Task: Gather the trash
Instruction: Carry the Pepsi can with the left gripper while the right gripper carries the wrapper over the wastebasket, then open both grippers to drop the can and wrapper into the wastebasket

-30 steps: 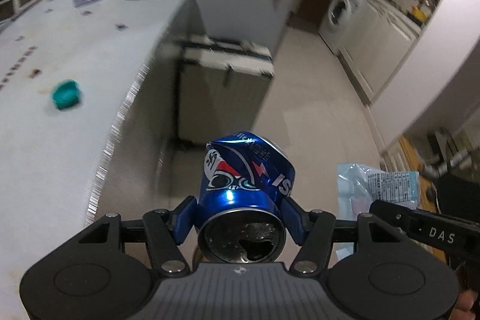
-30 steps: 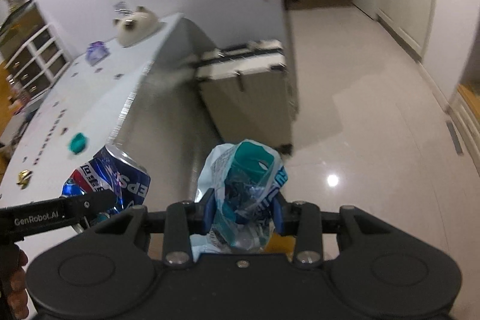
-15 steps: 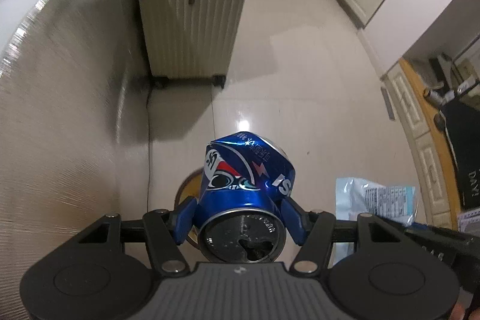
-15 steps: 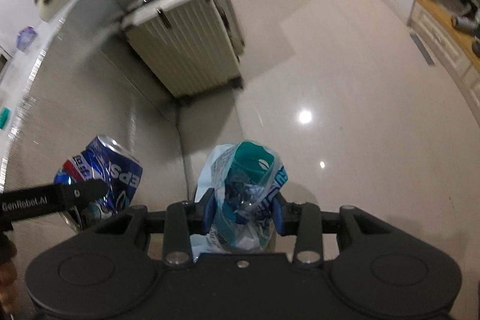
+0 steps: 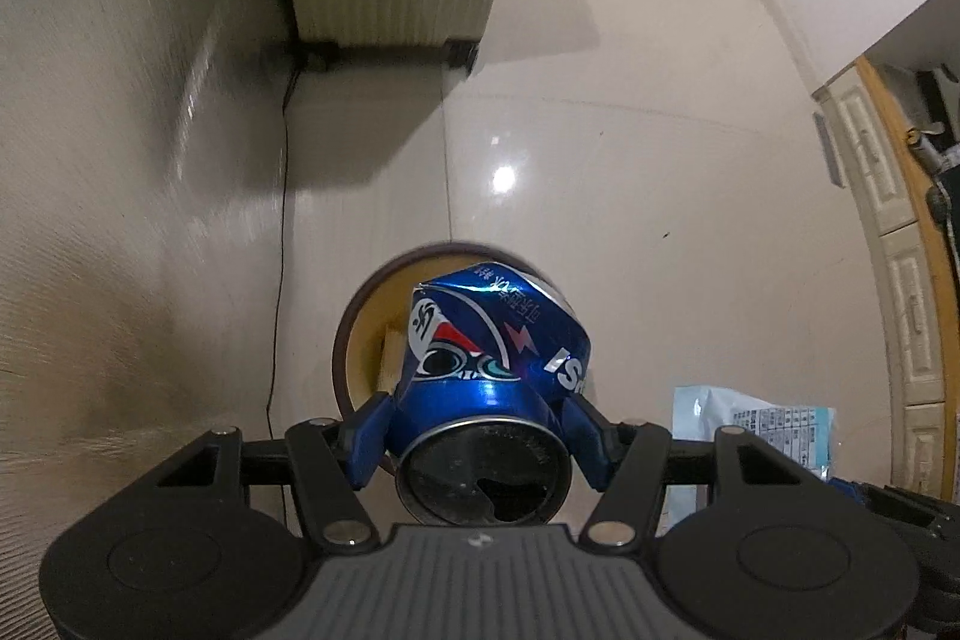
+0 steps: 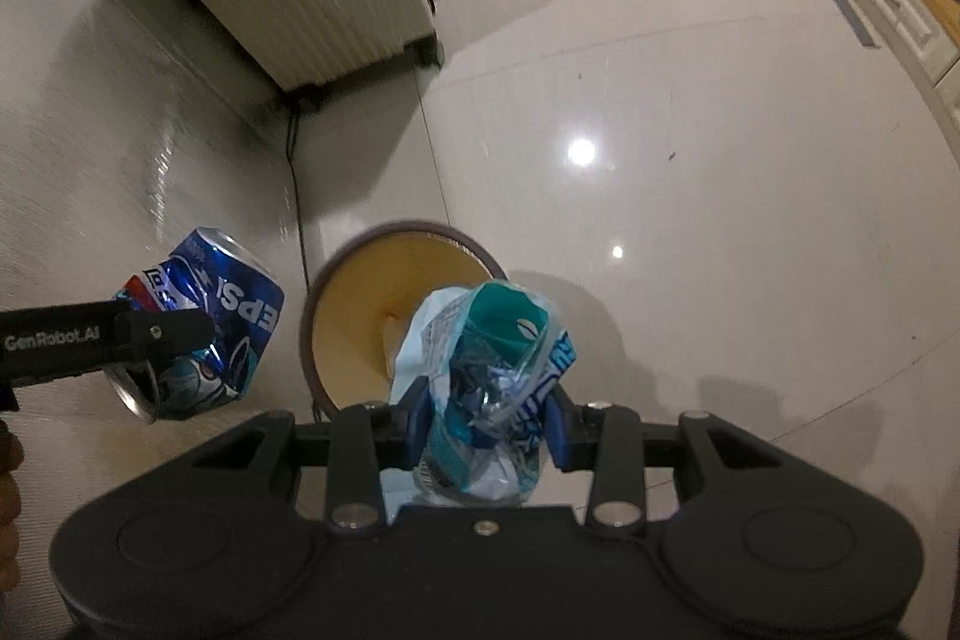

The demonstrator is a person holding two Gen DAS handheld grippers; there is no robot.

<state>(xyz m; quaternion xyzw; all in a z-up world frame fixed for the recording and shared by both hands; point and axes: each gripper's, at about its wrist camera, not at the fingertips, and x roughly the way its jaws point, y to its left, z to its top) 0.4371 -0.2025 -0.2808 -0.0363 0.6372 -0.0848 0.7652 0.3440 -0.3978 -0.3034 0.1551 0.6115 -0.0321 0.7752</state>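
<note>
Both grippers have dropped from worktop height to just above the bin (image 6: 336, 316). The left gripper (image 5: 480, 436) grips the dented, light can (image 5: 492, 340) across its sides. The right gripper (image 6: 486, 430) pinches the soft, crinkly wrapper (image 6: 486, 358), which looks apt to slip.

The crushed blue can (image 6: 201, 325) shows the white letters "EPSI" upside down in the right wrist view (the first letter is hidden by the dent). In the left wrist view the same can (image 5: 492, 340) shows "IS" and a row of small characters too blurred to read. The black arm (image 6: 78, 340) of the other tool reads "GenRobot.AI". Print on the plastic wrapper (image 6: 486, 382) is illegible.
</note>
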